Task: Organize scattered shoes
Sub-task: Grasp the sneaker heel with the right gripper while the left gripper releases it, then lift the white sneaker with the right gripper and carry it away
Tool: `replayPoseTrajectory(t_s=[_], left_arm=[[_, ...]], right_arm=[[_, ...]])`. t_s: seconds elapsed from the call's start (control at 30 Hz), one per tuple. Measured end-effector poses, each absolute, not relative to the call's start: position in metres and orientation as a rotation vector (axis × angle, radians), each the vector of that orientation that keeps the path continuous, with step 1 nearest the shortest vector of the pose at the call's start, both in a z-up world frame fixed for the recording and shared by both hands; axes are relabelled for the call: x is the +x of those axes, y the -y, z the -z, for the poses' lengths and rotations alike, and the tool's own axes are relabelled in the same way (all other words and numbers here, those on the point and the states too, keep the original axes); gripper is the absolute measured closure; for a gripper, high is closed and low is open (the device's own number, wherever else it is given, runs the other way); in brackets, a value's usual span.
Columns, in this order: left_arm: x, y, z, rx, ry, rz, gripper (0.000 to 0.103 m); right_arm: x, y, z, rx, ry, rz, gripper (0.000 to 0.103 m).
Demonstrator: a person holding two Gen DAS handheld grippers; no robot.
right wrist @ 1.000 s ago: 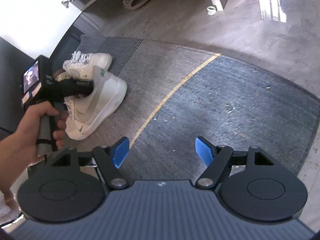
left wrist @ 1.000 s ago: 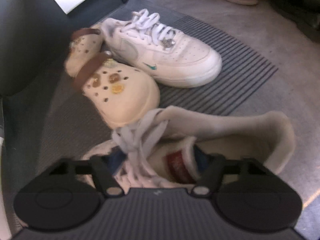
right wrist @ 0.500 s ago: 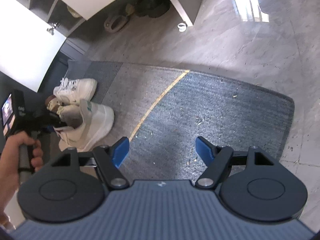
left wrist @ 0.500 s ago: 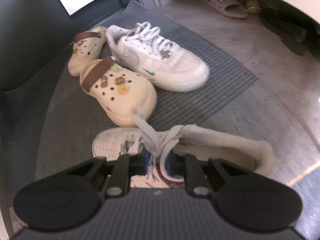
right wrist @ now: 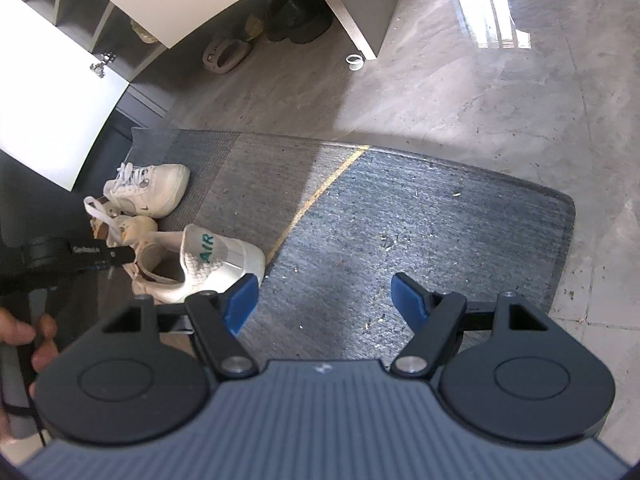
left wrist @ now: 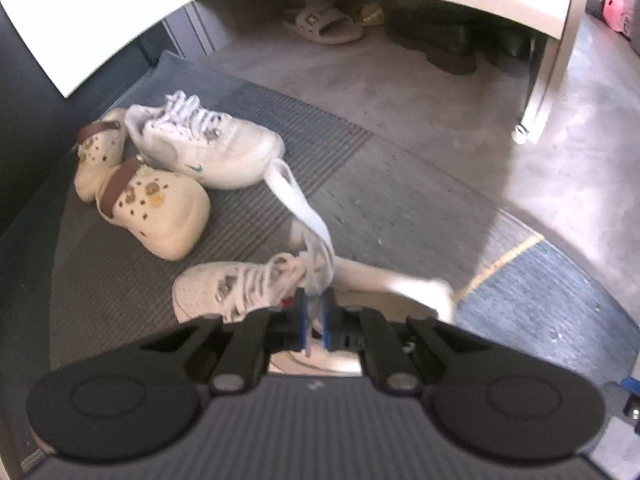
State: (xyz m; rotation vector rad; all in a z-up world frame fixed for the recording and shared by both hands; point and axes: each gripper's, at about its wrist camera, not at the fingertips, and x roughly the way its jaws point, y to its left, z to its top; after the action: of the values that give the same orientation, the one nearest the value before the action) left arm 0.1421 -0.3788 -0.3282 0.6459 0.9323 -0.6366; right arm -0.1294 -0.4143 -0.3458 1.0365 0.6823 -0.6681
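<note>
My left gripper (left wrist: 314,316) is shut on the laces of a white sneaker (left wrist: 224,288), which hangs tilted just under the jaws. A lace loop (left wrist: 296,200) sticks up past the pads. In the right wrist view the same sneaker (right wrist: 216,264) shows its "AIR" heel, with the left gripper (right wrist: 120,256) at its collar. A second white sneaker (left wrist: 208,148) and two cream clogs (left wrist: 160,212) lie on the grey mat (left wrist: 100,300) at the left. My right gripper (right wrist: 324,300) is open over the blue part of the mat, holding nothing.
A beige slipper (left wrist: 324,24) and dark shoes (left wrist: 440,40) sit under a white cabinet with a grey leg (left wrist: 544,60). An open white door (left wrist: 80,12) stands at the left. A yellow stripe (right wrist: 316,196) crosses the mat. A hand (right wrist: 24,336) grips the left handle.
The left jaws closed on the sneaker's laces and rose, lifting the shoe away from the clogs. The right gripper shifted a little and stayed open.
</note>
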Motion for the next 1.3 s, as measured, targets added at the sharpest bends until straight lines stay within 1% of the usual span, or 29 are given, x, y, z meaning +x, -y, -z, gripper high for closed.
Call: replayPoseTrajectory(t_s=[0.07,0.1,0.13,0.17,0.2,0.3,0.37,0.43,0.63,0.73,0.83,0.87,0.93,1.03,1.1,1.13,1.3], left_arm=[[0.145,0.375,0.327,0.633,-0.939,0.643,0.094],[0.147,0.372,0.325,0.631,-0.953,0.655,0.090],[0.149,0.368,0.324,0.629,-0.966,0.667,0.084],[0.149,0.365,0.321,0.617,-0.977,0.675,0.061],[0.149,0.361,0.318,0.605,-0.988,0.683,0.041],[0.145,0.333,0.298,0.516,-0.980,0.761,0.025],[0.139,0.317,0.286,0.497,-0.965,0.786,0.021],[0.134,0.296,0.275,0.464,-0.975,0.796,0.021],[0.114,0.229,0.236,0.406,-0.948,0.774,0.018],[0.104,0.192,0.216,0.364,-0.940,0.768,0.014],[0.093,0.160,0.202,0.351,-0.920,0.796,0.014],[0.090,0.152,0.199,0.351,-0.909,0.800,0.014],[0.083,0.131,0.196,0.340,-0.894,0.801,0.014],[0.076,0.090,0.201,0.303,-0.908,0.781,0.014],[0.074,0.075,0.206,0.298,-0.937,0.760,0.014],[0.074,0.068,0.207,0.295,-0.948,0.747,0.014],[0.079,0.045,0.202,0.251,-0.940,0.724,0.014]], right_arm=[[-0.129,0.415,0.346,1.036,-0.682,0.666,0.028],[-0.126,0.416,0.346,1.034,-0.681,0.657,0.028],[-0.124,0.417,0.347,1.032,-0.679,0.648,0.028],[-0.121,0.419,0.347,1.030,-0.678,0.639,0.028],[-0.119,0.420,0.347,1.028,-0.677,0.631,0.028],[-0.104,0.425,0.344,1.015,-0.681,0.572,0.028],[-0.089,0.431,0.339,0.995,-0.697,0.531,0.028],[-0.070,0.436,0.332,0.968,-0.721,0.491,0.028],[0.006,0.441,0.320,0.885,-0.877,0.391,0.028],[0.046,0.439,0.328,0.827,-0.990,0.413,0.029],[0.076,0.440,0.348,0.792,-1.113,0.486,0.029],[0.084,0.440,0.354,0.785,-1.148,0.507,0.033],[0.090,0.440,0.366,0.807,-1.182,0.531,0.035],[0.100,0.434,0.380,0.848,-1.224,0.518,0.063],[0.106,0.428,0.387,0.821,-1.262,0.507,0.066],[0.108,0.426,0.387,0.792,-1.270,0.515,0.072],[0.098,0.416,0.376,0.743,-1.259,0.558,0.074]])
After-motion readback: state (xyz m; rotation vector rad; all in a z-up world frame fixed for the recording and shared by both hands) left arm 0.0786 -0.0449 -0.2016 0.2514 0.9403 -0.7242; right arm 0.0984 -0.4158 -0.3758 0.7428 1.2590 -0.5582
